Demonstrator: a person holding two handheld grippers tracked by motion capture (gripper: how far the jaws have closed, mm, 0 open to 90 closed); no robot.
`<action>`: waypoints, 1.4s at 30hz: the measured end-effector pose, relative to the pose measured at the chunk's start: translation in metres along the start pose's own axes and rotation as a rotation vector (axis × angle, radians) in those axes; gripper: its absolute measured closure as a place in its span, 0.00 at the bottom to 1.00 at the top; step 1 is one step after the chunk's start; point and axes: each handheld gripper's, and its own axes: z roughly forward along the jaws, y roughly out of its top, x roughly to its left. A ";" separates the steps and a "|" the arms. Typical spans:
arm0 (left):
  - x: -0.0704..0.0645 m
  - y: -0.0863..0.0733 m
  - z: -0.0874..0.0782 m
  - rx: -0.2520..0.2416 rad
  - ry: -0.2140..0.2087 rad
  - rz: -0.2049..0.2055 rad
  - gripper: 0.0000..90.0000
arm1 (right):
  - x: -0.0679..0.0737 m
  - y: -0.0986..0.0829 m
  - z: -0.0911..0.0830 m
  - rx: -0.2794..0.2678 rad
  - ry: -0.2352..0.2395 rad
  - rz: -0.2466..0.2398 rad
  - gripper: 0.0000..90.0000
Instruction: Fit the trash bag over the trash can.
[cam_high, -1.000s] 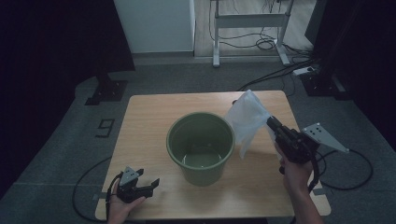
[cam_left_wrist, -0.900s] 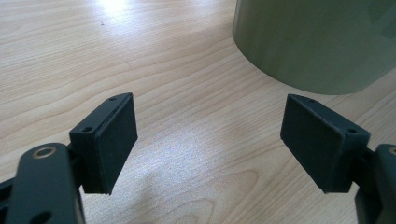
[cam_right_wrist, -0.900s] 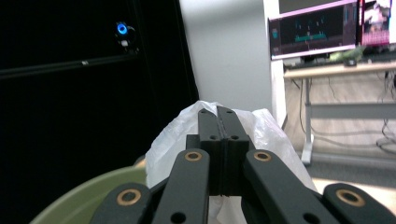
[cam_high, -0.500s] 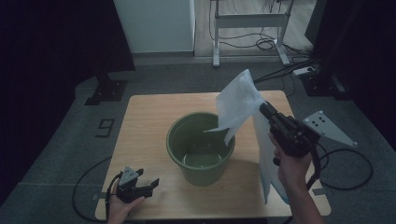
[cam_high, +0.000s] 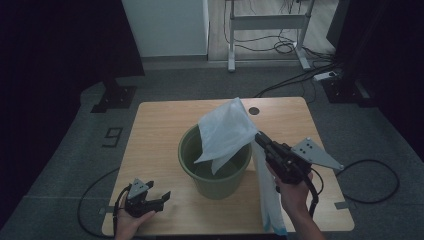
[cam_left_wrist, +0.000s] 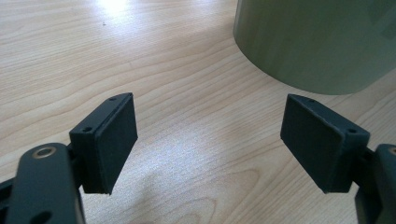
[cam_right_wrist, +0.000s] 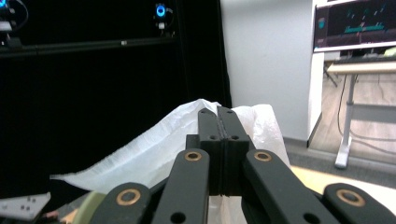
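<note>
White plastic bag, pinched in the closed right gripper, has swung from beside the green bucket to hang over its mouth, likely ready for lining. Left gripper rests wide open and empty on the desk.

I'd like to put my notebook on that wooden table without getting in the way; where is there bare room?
The far left stretch of the light wooden table, between its back edge and the round green plastic bucket, lies bare. So does the far right corner. The middle is crowded: the right gripper holds a white plastic bag over the bucket. The open left gripper sits at the near left corner.
</note>
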 end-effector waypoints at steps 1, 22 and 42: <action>0.000 0.000 0.000 0.002 0.000 0.003 0.20 | 0.001 -0.005 0.002 0.009 0.001 0.002 0.99; 0.000 -0.001 0.001 0.008 0.001 0.004 0.20 | 0.033 -0.059 -0.006 0.088 0.099 0.014 0.98; -0.002 -0.002 0.004 0.021 0.001 0.013 0.21 | 0.036 -0.082 -0.031 0.152 -0.062 -0.022 0.28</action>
